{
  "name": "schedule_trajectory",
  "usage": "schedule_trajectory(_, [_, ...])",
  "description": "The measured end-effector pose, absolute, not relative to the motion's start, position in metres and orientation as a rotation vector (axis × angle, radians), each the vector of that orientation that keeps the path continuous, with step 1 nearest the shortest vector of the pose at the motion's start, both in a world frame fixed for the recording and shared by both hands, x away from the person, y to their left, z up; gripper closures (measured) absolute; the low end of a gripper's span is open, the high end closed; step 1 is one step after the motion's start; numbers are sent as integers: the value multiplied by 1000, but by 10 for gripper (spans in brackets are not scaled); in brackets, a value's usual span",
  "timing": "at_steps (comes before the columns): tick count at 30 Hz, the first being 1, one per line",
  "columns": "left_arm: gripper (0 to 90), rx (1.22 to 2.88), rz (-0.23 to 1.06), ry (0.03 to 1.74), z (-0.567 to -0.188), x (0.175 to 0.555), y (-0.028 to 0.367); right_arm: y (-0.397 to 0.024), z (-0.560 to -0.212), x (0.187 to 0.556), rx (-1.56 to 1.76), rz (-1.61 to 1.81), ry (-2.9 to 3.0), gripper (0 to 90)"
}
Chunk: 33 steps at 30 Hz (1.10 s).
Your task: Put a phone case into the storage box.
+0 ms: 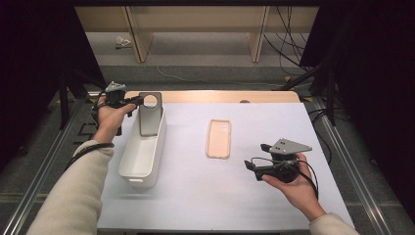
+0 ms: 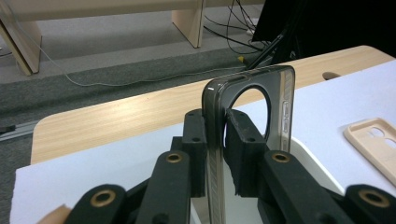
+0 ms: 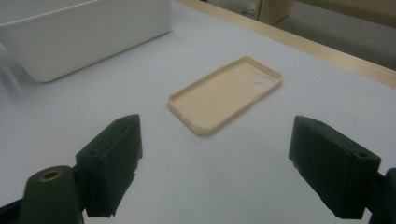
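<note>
Phone case (image 2: 219,140), dark and see-through with a round camera hole, stands upright at the far end of the white bin (image 1: 142,156), at the table's left. Left gripper (image 1: 136,102) has its jaws pinched on the case's side edge, though a thin gap may show at one pad. Right gripper (image 1: 253,165) hovers at the near right, jaws spread wide and holding nothing. Between them, a beige phone case (image 1: 219,138) lies flat, hollow side up, on the white table (image 1: 205,196).
</note>
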<state>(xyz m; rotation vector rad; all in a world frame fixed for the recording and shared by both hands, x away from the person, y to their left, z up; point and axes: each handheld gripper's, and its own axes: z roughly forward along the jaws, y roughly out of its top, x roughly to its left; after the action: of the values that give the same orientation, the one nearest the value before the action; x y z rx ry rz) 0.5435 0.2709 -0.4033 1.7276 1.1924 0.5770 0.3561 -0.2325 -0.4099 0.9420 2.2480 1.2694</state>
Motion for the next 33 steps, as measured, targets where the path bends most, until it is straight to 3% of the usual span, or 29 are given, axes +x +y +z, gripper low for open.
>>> schedule_trajectory(14, [749, 1789, 637, 1201, -401, 546, 268, -232, -410, 356, 940, 1269, 2251, 182])
schedule_trajectory(17, [702, 1788, 645, 1215, -400, 547, 267, -232, -410, 356, 939, 1267, 2254, 182])
schedule_trajectory(33, [123, 1801, 700, 1242, -370, 529, 264, -233, -410, 356, 946, 1269, 2249, 180])
